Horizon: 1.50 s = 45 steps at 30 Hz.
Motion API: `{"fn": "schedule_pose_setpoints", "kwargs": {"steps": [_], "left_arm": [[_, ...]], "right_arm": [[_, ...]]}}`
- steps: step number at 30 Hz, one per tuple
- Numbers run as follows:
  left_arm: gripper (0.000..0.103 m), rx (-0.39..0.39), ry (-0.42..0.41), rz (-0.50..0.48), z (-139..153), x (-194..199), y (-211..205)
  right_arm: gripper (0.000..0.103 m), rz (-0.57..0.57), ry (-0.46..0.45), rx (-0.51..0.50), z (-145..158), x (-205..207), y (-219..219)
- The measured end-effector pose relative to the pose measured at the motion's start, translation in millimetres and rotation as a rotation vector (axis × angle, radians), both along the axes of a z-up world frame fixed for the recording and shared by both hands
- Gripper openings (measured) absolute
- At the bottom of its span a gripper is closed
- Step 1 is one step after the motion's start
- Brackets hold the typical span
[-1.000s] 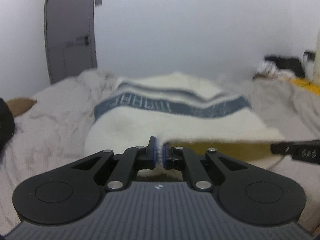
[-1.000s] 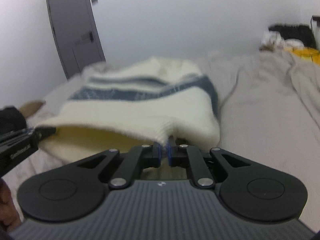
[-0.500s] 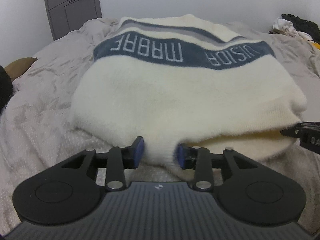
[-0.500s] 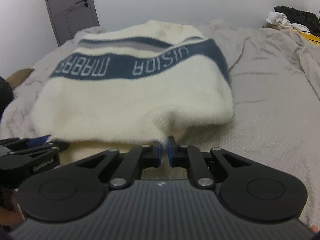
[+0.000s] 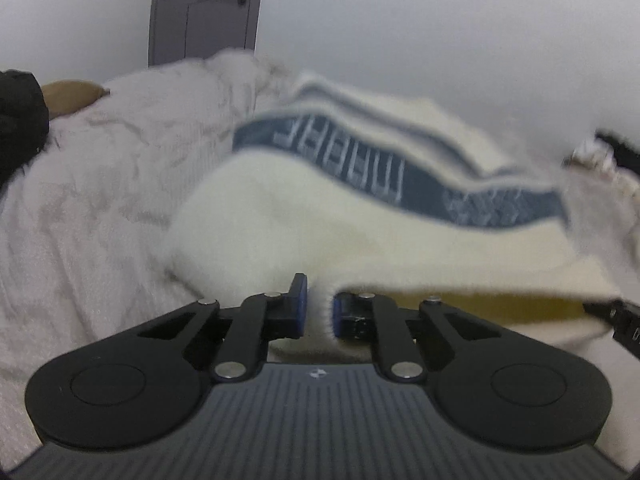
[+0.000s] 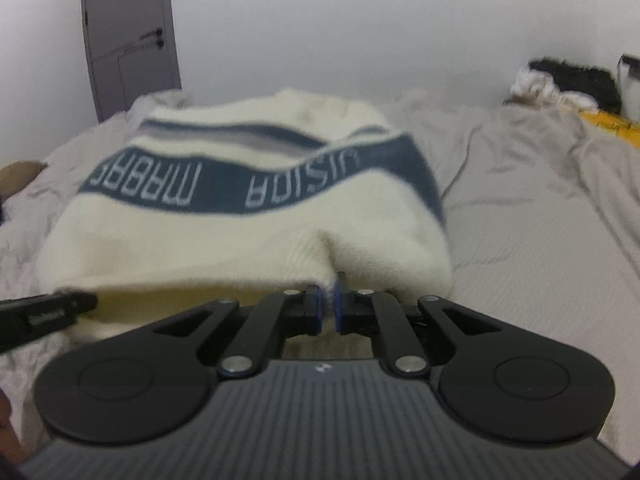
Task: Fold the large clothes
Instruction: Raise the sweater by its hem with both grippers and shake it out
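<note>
Lying cream with a blue lettered band, the sweater (image 6: 248, 236) is pinched by right gripper (image 6: 328, 308); left gripper (image 5: 320, 312) gapes.

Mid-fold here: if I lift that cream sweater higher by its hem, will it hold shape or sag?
The cream sweater will likely sag: it already drapes softly between the right tool and left tool, its hem bowed open. The fluffy knit looks thick, so probably heavy enough to pull on the grip. Its fuzzy surface should resist slipping, though the left tool's jaws stand parted around it.
</note>
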<state>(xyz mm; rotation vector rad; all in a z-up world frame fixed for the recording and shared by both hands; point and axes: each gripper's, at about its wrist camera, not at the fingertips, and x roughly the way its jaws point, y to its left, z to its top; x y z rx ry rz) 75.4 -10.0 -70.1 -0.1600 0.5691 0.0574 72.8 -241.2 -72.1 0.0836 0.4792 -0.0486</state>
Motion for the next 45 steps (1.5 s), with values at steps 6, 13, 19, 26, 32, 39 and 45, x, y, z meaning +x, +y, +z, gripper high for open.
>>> {"fn": "schedule_pose_setpoints", "kwargs": {"steps": [6,13,19,26,32,39,45], "left_arm": [[0.014,0.005,-0.276,-0.031,67.0,-41.7,0.6],[0.010,-0.047,-0.418,-0.042,144.6,-56.1,11.3],[0.009,0.079,-0.546,-0.066,222.1,-67.0,1.4],[0.009,0.097,-0.637,-0.092,318.6,-76.8,-7.7],[0.009,0.104,-0.719,-0.120,409.6,-105.1,-14.9],[0.009,0.167,-0.797,-0.150,516.7,-131.9,-25.5],[0.009,0.127,-0.752,-0.170,540.0,-106.9,-24.1]], "right_arm": [[0.007,-0.004,-0.252,-0.033,47.3,-40.6,-0.8],[0.007,0.029,-0.417,-0.065,132.1,-59.2,-1.2],[0.006,0.043,-0.516,-0.071,209.4,-61.4,-4.4],[0.006,0.064,-0.570,-0.009,299.9,-66.4,-21.7],[0.006,0.072,-0.652,0.011,381.9,-92.2,-32.2],[0.006,0.096,-0.762,-0.016,475.1,-119.0,-41.5],[0.007,0.113,-0.731,0.015,515.0,-106.6,-48.1]]}}
